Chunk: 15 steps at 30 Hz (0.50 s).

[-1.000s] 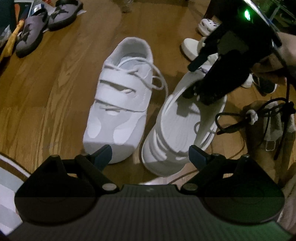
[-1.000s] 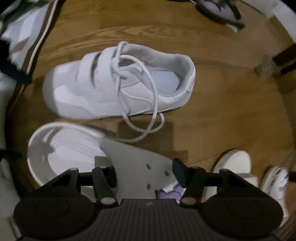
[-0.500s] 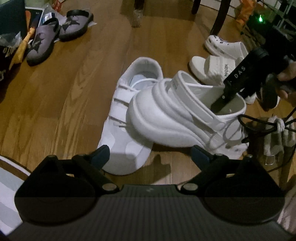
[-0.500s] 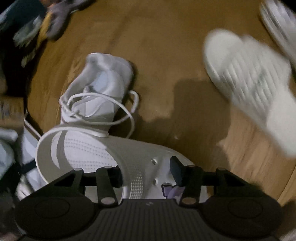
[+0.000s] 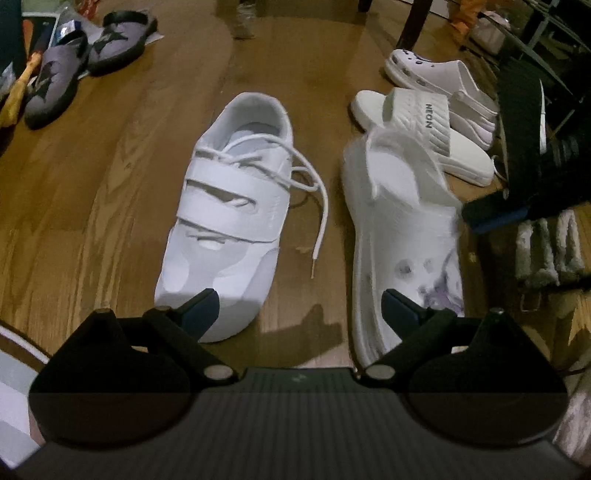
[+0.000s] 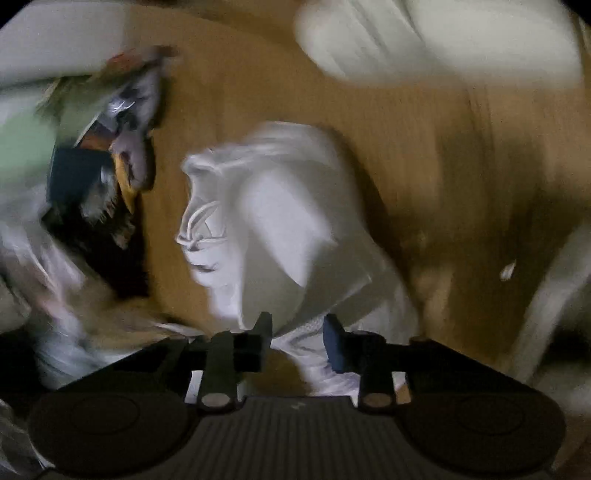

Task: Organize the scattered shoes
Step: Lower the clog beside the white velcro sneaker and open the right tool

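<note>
A white sneaker [image 5: 236, 206] with straps and loose laces lies on the wood floor, toe toward me. Right of it a white clog [image 5: 402, 236] with purple marks lies on the floor, sole down. My left gripper [image 5: 299, 306] is open and empty, hovering just before both toes. My right gripper [image 6: 297, 332] is shut on the white clog [image 6: 280, 229]; its view is blurred. In the left wrist view its dark finger [image 5: 491, 212] touches the clog's right side.
A white "NEON" slide [image 5: 424, 129] and another white clog [image 5: 439, 79] lie at the back right. Two grey slippers [image 5: 74, 62] lie at the back left. Grey fuzzy footwear [image 5: 546, 251] sits at the right. A chair leg [image 5: 413, 22] stands behind.
The right gripper has turned the white clog over from on its side and lowered it to the floor beside the sneaker. The left gripper stayed open.
</note>
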{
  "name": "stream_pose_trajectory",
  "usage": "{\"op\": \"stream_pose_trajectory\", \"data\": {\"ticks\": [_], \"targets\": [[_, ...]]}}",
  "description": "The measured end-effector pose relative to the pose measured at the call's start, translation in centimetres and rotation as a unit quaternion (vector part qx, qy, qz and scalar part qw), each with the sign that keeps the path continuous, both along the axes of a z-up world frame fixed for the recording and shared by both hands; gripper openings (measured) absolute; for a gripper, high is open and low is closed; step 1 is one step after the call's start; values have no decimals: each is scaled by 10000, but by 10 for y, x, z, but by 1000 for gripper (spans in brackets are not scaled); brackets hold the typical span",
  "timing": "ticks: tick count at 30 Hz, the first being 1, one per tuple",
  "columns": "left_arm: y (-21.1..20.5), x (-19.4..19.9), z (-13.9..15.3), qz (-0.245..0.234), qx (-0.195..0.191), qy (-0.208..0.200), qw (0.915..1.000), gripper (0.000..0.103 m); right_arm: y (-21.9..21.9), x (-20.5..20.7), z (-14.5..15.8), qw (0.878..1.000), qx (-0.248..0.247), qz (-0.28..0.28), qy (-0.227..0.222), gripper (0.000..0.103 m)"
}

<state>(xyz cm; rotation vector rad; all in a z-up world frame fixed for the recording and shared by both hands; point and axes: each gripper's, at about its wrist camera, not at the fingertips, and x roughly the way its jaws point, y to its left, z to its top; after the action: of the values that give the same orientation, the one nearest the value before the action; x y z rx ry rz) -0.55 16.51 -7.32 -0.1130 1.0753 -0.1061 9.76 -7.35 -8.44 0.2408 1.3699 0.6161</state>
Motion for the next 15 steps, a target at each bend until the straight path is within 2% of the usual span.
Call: {"op": "stream_pose_trajectory", "data": {"ticks": [1, 2, 3, 4, 5, 7, 11, 14, 15], "targets": [[-1, 0, 1, -25, 21, -10, 10000, 96, 12, -14, 12, 9951, -417, 423, -786, 51], [-2, 1, 1, -48, 35, -13, 10000, 96, 22, -33, 21, 9834, -669, 818, -1478, 67], [-3, 1, 1, -71, 50, -16, 10000, 96, 23, -36, 23, 9810, -700, 870, -1589, 92], [-4, 1, 1, -94, 64, -19, 9999, 96, 26, -45, 24, 9769, -676, 861, -1835, 99], [-6, 1, 0, -157, 49, -25, 9999, 96, 28, -55, 25, 9718, -649, 849, -2101, 99], [-11, 1, -1, -301, 4, -37, 9995, 96, 31, -60, 17, 9694, -726, 749, -2222, 100], [-21, 1, -5, -589, -86, -62, 9982, 96, 40, -43, -24, 9786, -1129, 230, -1705, 99], [-29, 2, -11, -957, -253, -13, 9951, 96, 37, -32, -40, 9892, -452, 95, -1391, 98], [-31, 3, -14, -1060, -302, 2, 9939, 96, 37, -29, -43, 9899, -389, 93, -1358, 96]]}}
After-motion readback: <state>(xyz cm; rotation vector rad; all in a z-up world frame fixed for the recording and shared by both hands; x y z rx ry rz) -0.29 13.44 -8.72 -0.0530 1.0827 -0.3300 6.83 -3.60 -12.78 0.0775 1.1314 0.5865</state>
